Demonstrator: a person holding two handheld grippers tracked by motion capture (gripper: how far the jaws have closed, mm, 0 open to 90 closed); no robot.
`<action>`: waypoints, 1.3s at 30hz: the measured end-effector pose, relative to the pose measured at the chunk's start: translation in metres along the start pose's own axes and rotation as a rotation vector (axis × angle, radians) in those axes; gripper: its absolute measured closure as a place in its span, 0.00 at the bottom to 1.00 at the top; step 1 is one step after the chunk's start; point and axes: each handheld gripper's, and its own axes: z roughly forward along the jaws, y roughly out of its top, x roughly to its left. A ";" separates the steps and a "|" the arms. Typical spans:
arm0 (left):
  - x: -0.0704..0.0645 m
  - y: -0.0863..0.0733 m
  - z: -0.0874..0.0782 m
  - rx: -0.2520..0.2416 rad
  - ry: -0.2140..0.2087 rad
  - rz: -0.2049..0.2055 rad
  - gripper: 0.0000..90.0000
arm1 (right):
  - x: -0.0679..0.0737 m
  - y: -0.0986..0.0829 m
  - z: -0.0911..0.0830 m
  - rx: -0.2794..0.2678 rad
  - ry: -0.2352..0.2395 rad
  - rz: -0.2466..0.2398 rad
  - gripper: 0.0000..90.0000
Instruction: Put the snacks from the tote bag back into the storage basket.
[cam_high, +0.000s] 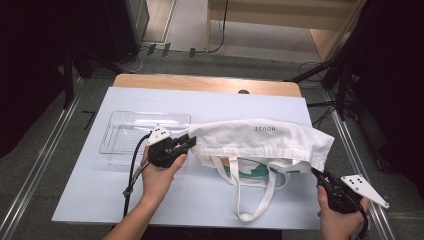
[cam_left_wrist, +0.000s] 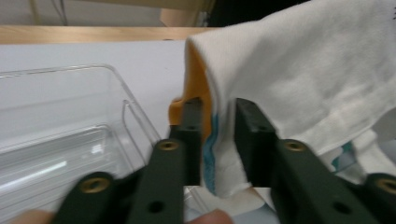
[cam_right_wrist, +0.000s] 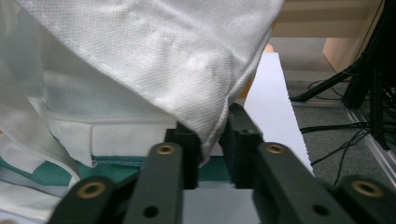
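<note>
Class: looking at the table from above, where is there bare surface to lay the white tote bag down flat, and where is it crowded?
Bare sheet lies beyond the tote bag, toward the wooden table edge. Another free patch is at the near left corner, below the clear plastic tray. The middle is crowded: the left gripper and right gripper hold the bag stretched there, straps trailing toward the near edge.

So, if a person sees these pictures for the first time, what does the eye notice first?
First the white tote bag, folded over in the middle of the table and pinched at its two ends: the left gripper grips the left corner, the right gripper the right corner. Next, the clear plastic tray, lying at the left beside the bag.
</note>
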 end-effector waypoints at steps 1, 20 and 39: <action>0.000 0.000 0.000 0.000 0.000 0.000 0.70 | 0.000 0.000 0.000 0.000 0.000 0.000 0.79; -0.056 -0.039 -0.029 -0.012 -0.115 0.176 0.67 | 0.047 -0.033 -0.028 0.043 0.023 -0.011 0.58; -0.098 -0.066 0.007 0.099 -0.318 0.186 0.57 | 0.077 -0.052 0.026 0.260 0.261 -0.007 0.97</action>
